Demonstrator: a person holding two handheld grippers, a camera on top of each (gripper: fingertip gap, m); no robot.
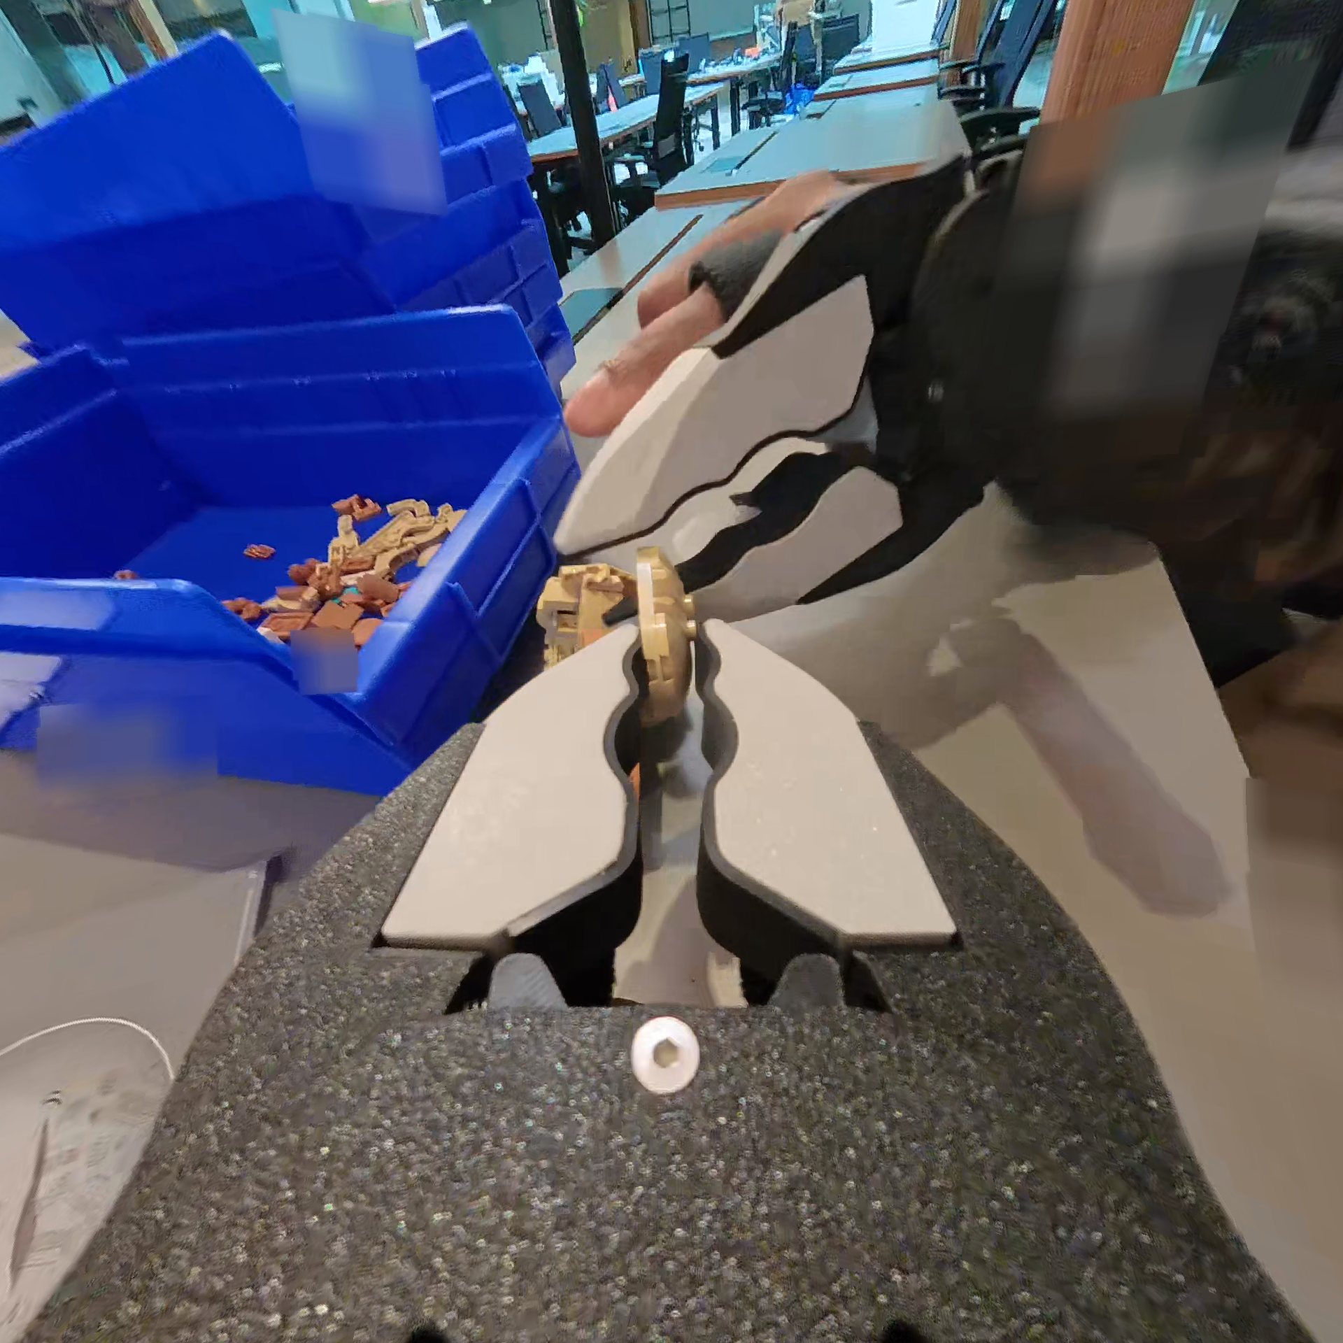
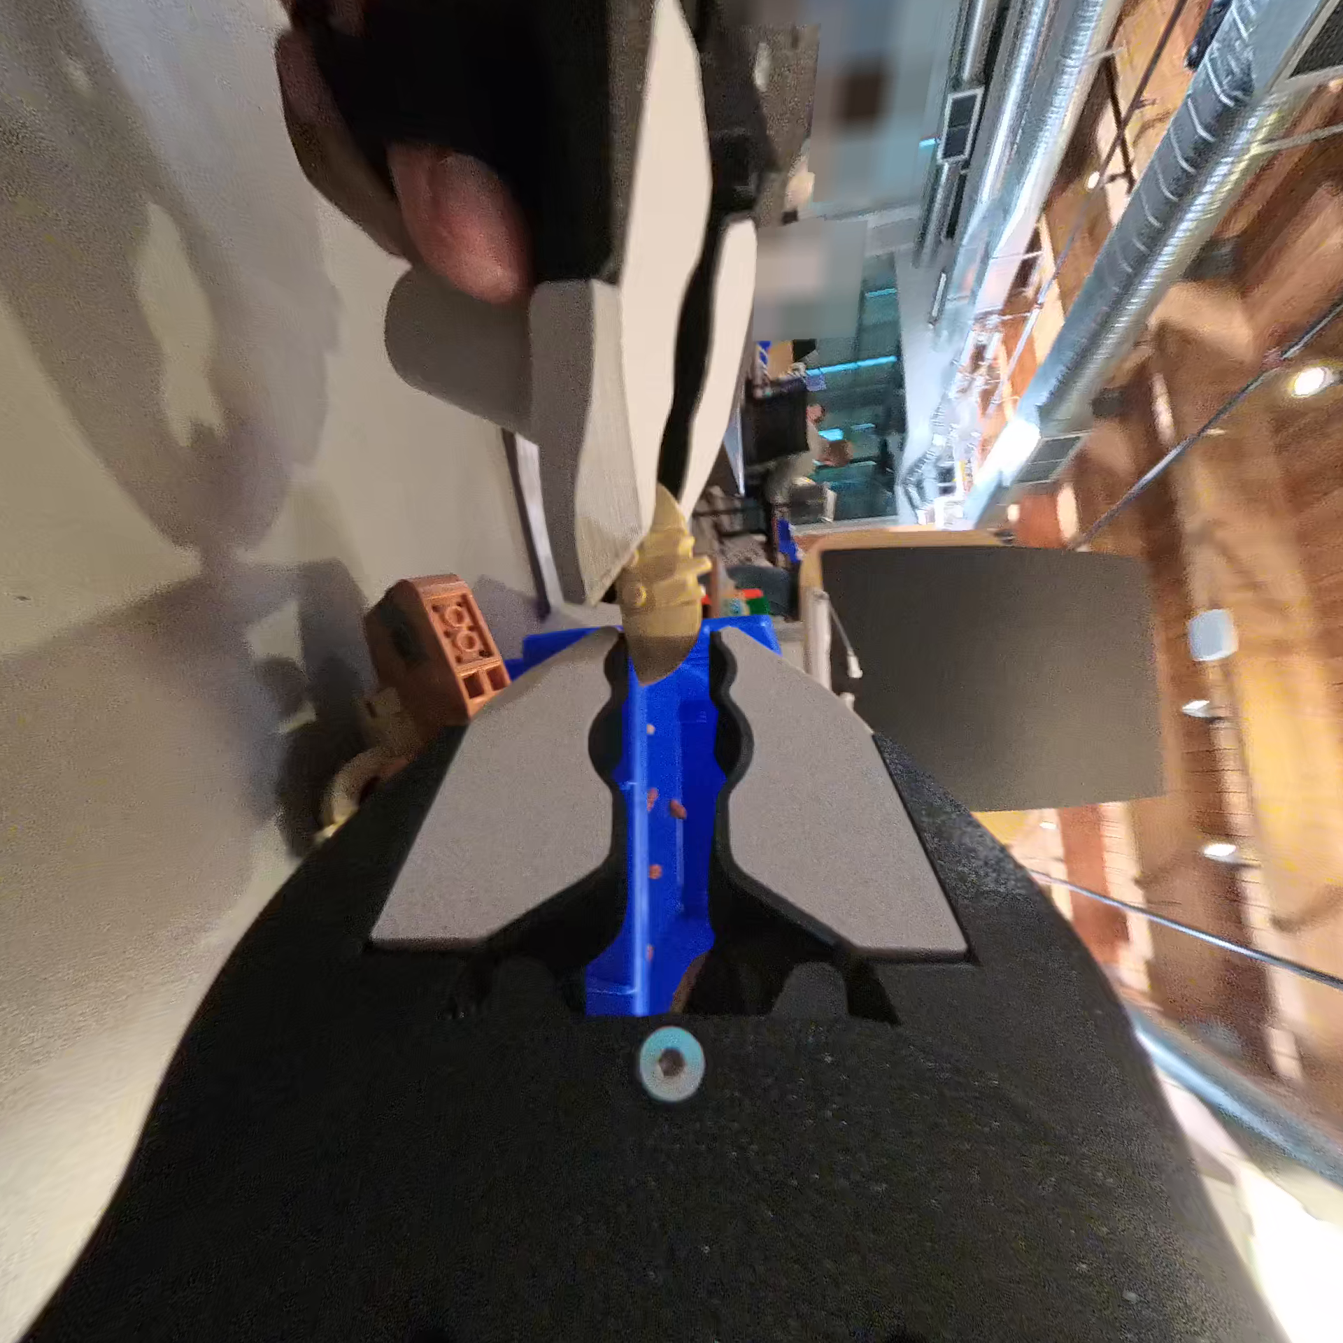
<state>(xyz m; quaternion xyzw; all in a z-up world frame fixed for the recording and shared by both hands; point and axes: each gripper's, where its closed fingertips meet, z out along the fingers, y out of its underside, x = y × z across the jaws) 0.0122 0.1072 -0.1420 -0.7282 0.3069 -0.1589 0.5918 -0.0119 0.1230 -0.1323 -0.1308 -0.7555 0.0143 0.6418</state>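
Left gripper point(image 1: 665, 639) clamped on a tan round brick piece point(image 1: 660, 639), held on edge above the grey tabletop point(image 1: 1017, 690), beside the blue bin point(image 1: 465, 581) of brown and tan bricks point(image 1: 341, 581). Right gripper point(image 2: 665, 647) jaws apart, the piece between its fingertips; contact unclear.

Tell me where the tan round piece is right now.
In the left wrist view the tan round piece stands on edge, clamped between the left gripper fingertips, right of the blue bin.
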